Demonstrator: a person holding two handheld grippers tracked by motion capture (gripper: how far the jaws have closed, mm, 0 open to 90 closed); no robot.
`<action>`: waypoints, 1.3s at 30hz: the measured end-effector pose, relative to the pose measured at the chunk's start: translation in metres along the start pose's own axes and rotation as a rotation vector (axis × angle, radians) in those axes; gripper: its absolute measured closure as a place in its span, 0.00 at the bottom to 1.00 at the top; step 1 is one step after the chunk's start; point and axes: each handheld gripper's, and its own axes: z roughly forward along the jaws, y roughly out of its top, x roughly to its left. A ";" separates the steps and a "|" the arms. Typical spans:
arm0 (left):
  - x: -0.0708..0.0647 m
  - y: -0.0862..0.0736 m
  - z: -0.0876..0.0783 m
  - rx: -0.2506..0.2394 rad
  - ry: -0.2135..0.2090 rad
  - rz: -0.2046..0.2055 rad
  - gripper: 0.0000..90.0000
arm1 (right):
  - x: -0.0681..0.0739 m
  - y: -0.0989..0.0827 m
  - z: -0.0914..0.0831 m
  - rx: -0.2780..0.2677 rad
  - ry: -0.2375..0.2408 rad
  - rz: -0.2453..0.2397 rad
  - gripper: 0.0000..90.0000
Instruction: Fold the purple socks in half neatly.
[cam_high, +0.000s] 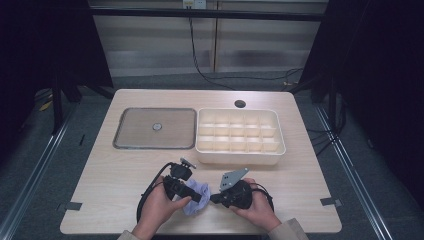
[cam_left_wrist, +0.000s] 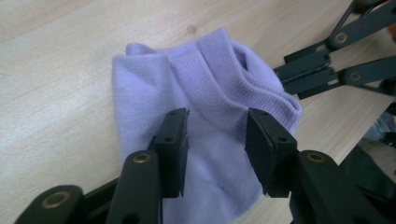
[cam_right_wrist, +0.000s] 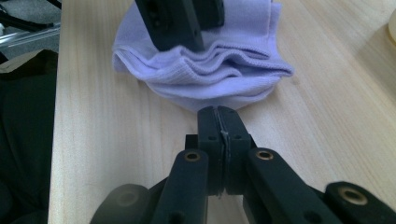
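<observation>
Fabric ribbing on the lilac sock (cam_left_wrist: 205, 102) shows in the left gripper view, where the left gripper (cam_left_wrist: 217, 140) straddles it, jaws apart. High view adds tray (cam_high: 125, 142) and divided box (cam_high: 240, 156) behind on the desk (cam_high: 100, 175). Right gripper (cam_right_wrist: 218, 122), jaws together, stops just short of the sock.

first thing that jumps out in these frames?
The lilac sock, bunched on the near edge of the wooden table, with both grippers at it. The left gripper stands over it with jaws apart and fabric between them, while the right gripper is shut, its tips at the sock's edge. Further back sit a cream divided tray and, to its left, a flat metal tray.
</observation>
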 end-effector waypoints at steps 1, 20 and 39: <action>0.000 0.000 -0.002 -0.002 -0.003 0.000 0.63 | 0.000 0.000 0.000 -0.001 0.000 -0.001 0.99; 0.015 0.002 -0.028 -0.058 0.024 -0.030 0.60 | 0.000 0.000 0.000 -0.003 0.000 -0.001 0.99; 0.033 -0.004 -0.024 -0.035 0.029 -0.091 0.62 | 0.001 0.000 0.000 -0.002 0.002 0.005 0.99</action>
